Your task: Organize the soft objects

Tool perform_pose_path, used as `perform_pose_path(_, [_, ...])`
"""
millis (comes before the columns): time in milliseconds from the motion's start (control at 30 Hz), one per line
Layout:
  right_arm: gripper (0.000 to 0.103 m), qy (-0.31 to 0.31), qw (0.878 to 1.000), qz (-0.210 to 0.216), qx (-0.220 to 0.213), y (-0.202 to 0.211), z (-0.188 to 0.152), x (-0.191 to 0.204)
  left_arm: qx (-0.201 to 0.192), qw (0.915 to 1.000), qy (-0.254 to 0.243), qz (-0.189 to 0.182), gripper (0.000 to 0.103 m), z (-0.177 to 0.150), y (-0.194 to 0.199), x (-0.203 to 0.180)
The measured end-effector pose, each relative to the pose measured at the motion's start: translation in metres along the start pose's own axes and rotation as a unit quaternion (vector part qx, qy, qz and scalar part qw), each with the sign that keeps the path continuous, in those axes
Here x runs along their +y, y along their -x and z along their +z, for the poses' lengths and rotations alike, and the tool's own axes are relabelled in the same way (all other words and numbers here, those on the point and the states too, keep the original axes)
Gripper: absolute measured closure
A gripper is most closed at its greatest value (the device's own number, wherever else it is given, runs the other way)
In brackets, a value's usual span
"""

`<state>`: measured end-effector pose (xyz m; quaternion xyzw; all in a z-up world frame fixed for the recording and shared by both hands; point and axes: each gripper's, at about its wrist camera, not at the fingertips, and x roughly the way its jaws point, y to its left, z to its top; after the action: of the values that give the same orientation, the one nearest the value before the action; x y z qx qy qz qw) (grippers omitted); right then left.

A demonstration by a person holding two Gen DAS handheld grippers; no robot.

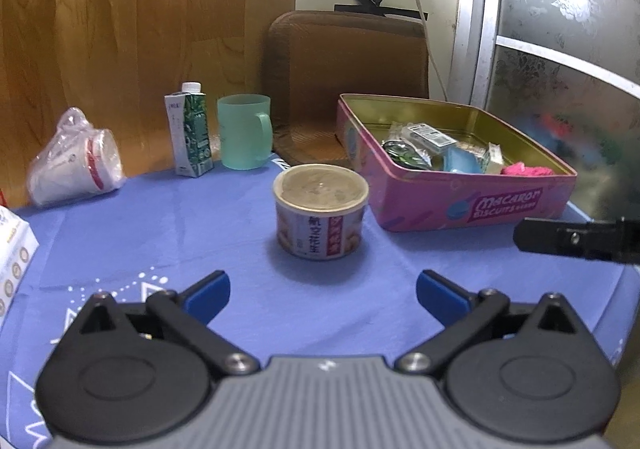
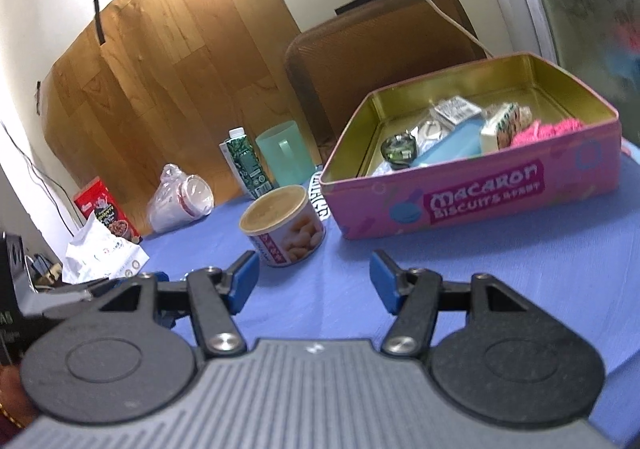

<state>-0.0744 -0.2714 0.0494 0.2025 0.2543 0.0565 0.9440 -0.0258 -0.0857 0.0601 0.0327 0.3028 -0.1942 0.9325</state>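
Left wrist view shows the table (image 1: 160, 233) under a blue cloth with white line drawings, and on it, to the right, the open pink rectangular biscuit tin (image 1: 472, 205) with a gold inside, the biggest thing on the cloth. Soft goods lie in that tin: a bright pink fuzzy knitted piece (image 1: 526, 170) in its near right corner, a pale blue flat pouch (image 1: 464, 161) beside it, and crinkly clear wrapped packets (image 1: 416, 135) toward the middle. Behind the tin stands a brown woven cushion (image 1: 348, 69) leaning against the wall. At the far left edge a clear plastic bag of white paper cups (image 1: 76, 165) lies on its side, with a mint green plastic mug (image 1: 245, 131) and a green and white drink carton (image 1: 188, 129) standing just beside each other. In the centre sits a short round peanut can (image 1: 320, 211) with a tan lid, upright, near the tin but apart from it. The left tool (image 1: 323, 295) is spread wide and empty, its blue pads well short of the can. The right tool (image 2: 314, 281) is likewise spread wide, holding nothing, above bare cloth in front of the tin.
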Motion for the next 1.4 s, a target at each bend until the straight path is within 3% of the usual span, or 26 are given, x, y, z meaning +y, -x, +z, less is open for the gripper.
perform_pose_path(367, [0.039, -0.006, 1.0, -0.004, 0.006, -0.001, 0.001, -0.001, 0.026, 0.999, -0.026, 0.024, 0.0, -0.001, -0.005, -0.003])
perform_pose_path(1400, [0.036, -0.006, 0.999, -0.032, -0.031, 0.015, 0.008, -0.007, -0.009, 0.9979, -0.04, 0.05, 0.0, 0.005, 0.01, -0.003])
